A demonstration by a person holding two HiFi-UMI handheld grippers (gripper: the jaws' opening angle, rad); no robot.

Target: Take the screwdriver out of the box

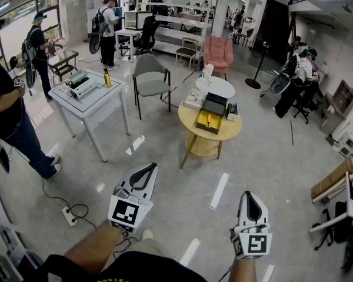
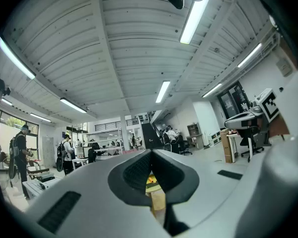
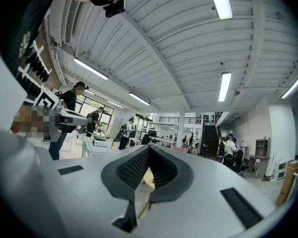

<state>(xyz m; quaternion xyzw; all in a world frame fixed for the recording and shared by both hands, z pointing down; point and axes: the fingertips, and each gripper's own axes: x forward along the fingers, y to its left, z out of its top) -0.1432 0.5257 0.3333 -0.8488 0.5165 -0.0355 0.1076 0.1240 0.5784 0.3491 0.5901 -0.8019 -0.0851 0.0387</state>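
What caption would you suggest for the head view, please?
Left gripper and right gripper, shut, face the screwdriver in its open box on a table.

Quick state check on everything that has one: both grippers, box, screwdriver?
left gripper: shut, empty.
right gripper: shut, empty.
box: open, lid up, on the round table.
screwdriver: lying in the box, untouched.
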